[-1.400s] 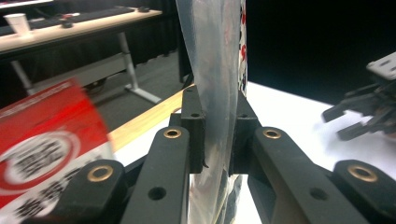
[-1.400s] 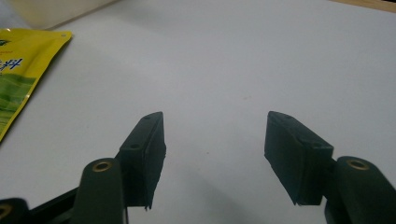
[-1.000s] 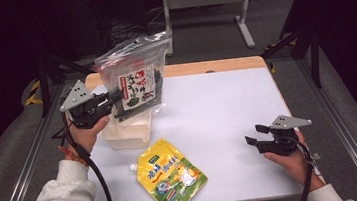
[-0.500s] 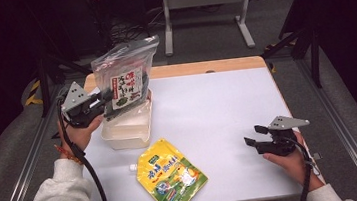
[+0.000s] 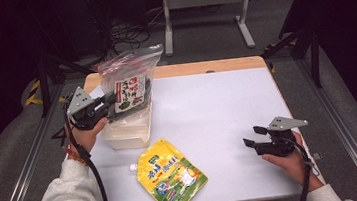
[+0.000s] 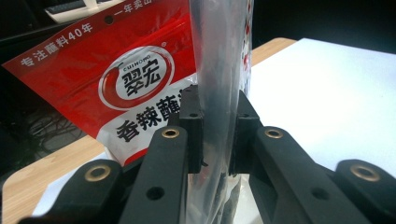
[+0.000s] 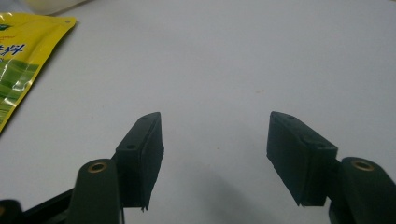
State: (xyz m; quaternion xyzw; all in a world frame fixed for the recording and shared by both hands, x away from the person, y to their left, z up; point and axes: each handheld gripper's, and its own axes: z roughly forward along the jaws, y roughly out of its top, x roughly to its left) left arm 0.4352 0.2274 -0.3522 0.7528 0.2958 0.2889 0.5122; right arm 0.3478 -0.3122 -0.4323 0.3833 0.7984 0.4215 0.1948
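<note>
Left tongs (image 5: 101, 107) clenched on the edge of a clear bag of dark dried goods (image 5: 127, 88), holding it upright over the white tub (image 5: 129, 135) near the worktop's (image 5: 229, 120) left edge; in the left gripper view the jaws pinch the clear film, with a red packet (image 6: 135, 84) just behind it. Whether the bag's bottom touches the tub, cannot tell. Right tongs (image 5: 254, 139) released, jaws wide apart, grasping nothing, resting low near the right front corner. Step in hand, by my reading: loading the tub, bag poised above it. Next move likely calls for lowering the bag inside the tub walls, then letting go. Yellow pouch (image 5: 171, 174) lies flat at the front edge, untouched. Count: one clear bag, one red packet, one tub, one yellow pouch.
</note>
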